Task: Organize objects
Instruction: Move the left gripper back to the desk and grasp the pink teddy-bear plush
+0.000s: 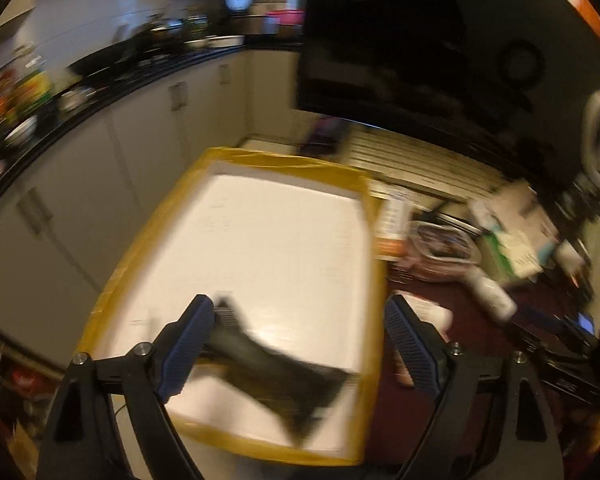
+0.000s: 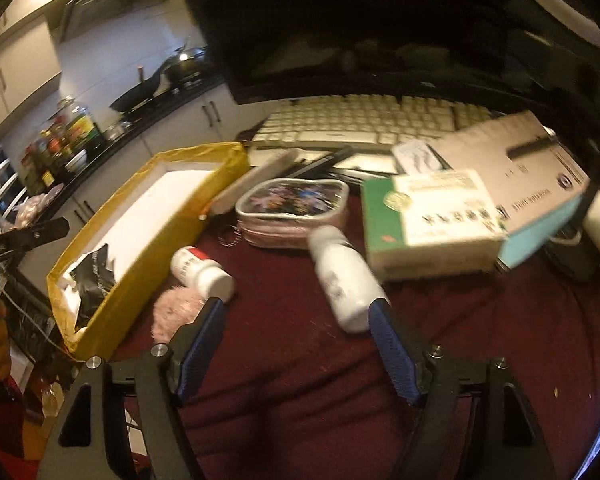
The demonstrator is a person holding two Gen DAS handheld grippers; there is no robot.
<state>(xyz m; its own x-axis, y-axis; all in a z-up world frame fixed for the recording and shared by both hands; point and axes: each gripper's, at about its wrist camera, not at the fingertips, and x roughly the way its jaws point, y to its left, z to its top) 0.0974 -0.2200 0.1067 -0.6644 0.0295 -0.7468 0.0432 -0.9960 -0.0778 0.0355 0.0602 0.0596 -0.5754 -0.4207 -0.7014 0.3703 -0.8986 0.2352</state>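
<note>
Left gripper [image 1: 298, 314] spread wide, nothing between the ribbed blue pads [image 1: 188, 350], poised over the near end of a yellow-rimmed tray [image 1: 374, 236] with a white, smooth floor. Black packet [image 1: 276, 372] lying flat inside the tray just ahead of and beneath the left pad; crinkled, matte, flared at its near-right end, long axis running from far-left to near-right. Blurred, so printing unreadable. Most of the tray floor beyond the packet bare; raised yellow walls on all sides. Right gripper [image 2: 298, 312] also spread wide and holding nothing, low over a dark red cloth [image 2: 300, 380]. White bottle [image 2: 346, 280] on its side, base end touching or just beside the right pad, cap pointing away and slightly left; cannot tell true contact. Smaller white bottle with red label [image 2: 202, 270] lying just beyond the left pad, cap toward the gripper. Pink fluffy ball [image 2: 176, 314] beside the left pad, close to the tray's outer wall. Clear zip pouch [image 2: 294, 210] farther ahead, centre. Green-and-white box [image 2: 432, 220] and grey carton [image 2: 516, 172] stacked ahead to the right. Pale keyboard [image 2: 364, 120] beyond, under a dark monitor [image 2: 360, 20]. Open cloth between and behind the pads.
</note>
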